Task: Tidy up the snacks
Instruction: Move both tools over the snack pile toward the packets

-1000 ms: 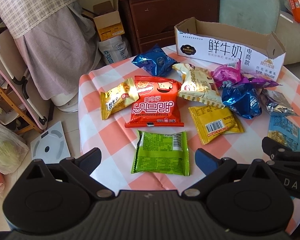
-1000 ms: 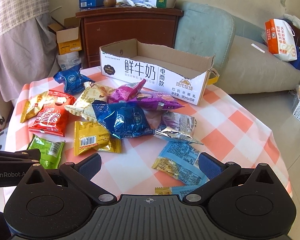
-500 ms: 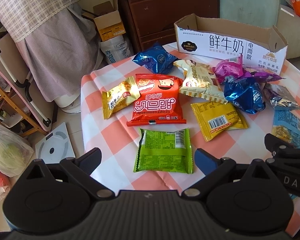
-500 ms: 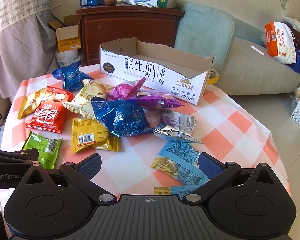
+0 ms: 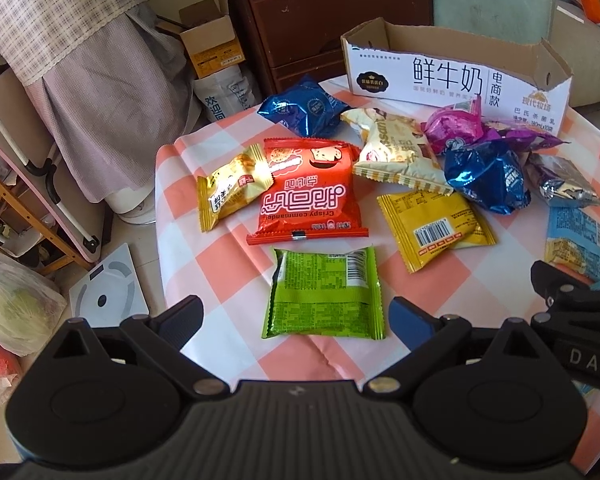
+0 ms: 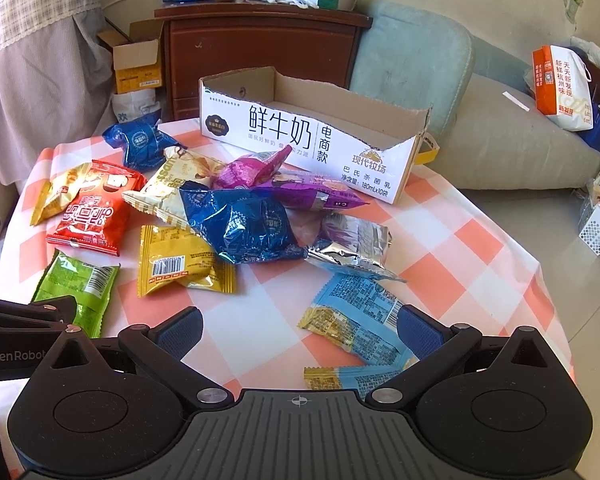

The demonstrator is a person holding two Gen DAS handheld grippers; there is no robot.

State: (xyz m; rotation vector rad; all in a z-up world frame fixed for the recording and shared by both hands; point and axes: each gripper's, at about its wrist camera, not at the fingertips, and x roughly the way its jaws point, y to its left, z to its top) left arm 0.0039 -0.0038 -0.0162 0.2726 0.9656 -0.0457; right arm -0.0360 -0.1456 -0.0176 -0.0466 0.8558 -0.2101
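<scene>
Several snack packets lie on a checked tablecloth [image 5: 204, 248]. A green packet [image 5: 324, 294] lies just ahead of my open, empty left gripper [image 5: 296, 316]. Beyond it are a red packet [image 5: 310, 194], a gold packet [image 5: 230, 190] and a yellow packet [image 5: 436, 228]. A white milk carton box [image 6: 312, 136], open on top, stands at the far side. My right gripper [image 6: 300, 326] is open and empty. A light blue packet [image 6: 360, 316] lies by its right finger. A crumpled dark blue packet [image 6: 240, 222], a purple one [image 6: 284, 184] and a silver one [image 6: 352, 246] lie mid-table.
A brown cabinet [image 6: 260, 52] and small cardboard boxes [image 5: 214, 46] stand behind the table. A sofa [image 6: 500, 136] with bags is at the right. A scale [image 5: 108, 292] and plastic bags [image 5: 16, 304] lie on the floor to the left.
Both grippers have drawn back and risen slightly, so the packets sit a little lower and farther in view. No packet has moved. Both grippers stay open.
</scene>
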